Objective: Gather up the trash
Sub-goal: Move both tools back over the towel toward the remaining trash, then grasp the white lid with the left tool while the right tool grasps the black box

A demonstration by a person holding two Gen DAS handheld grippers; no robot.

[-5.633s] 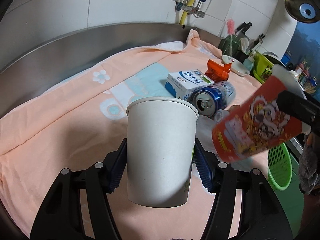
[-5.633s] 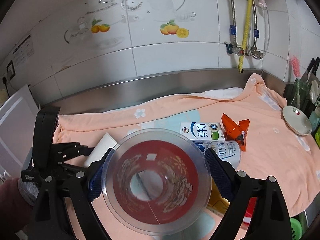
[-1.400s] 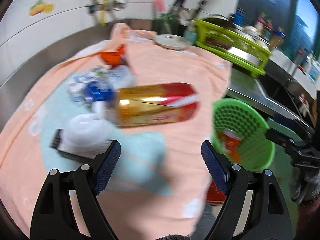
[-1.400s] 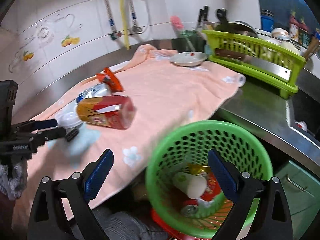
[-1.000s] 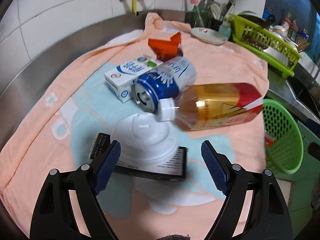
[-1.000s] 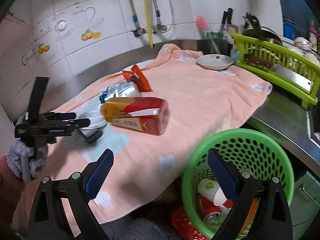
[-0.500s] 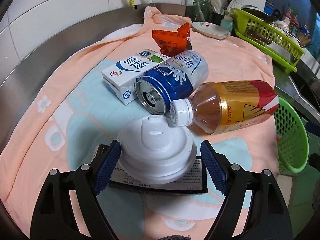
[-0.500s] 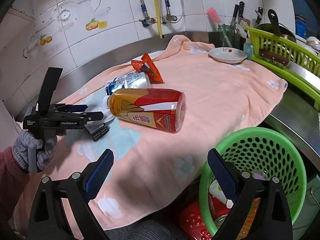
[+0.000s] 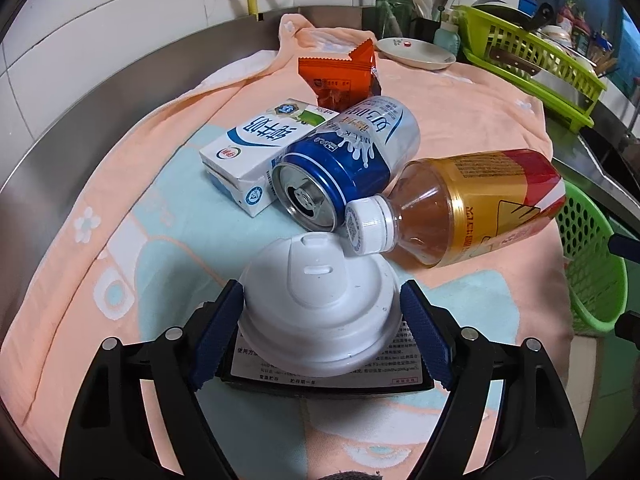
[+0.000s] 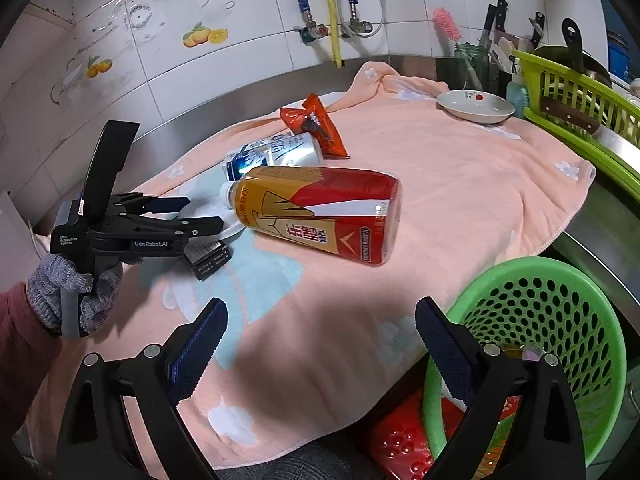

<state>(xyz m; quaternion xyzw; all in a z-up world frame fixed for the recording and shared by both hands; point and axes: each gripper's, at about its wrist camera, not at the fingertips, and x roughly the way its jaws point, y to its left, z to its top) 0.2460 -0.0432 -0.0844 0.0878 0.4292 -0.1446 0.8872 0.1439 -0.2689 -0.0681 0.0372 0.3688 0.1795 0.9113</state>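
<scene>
My left gripper is open with its blue pads either side of a white plastic cup lid, which lies on a black box; contact with the lid cannot be told. Beyond lie a blue milk can, a tea bottle with a gold and red label, a white milk carton and an orange snack packet, all on the peach towel. My right gripper is open and empty above the towel's front edge, beside the green trash basket. The left gripper also shows in the right wrist view.
A white dish sits on the towel's far right. A green dish rack with a knife stands on the steel counter. Knives and a brush stand at the back. A red stool is under the basket.
The cup and the noodle tub held earlier are gone from both grippers and lie in the basket. My left gripper has closed in around the white lid. The right gripper swung back towards the towel.
</scene>
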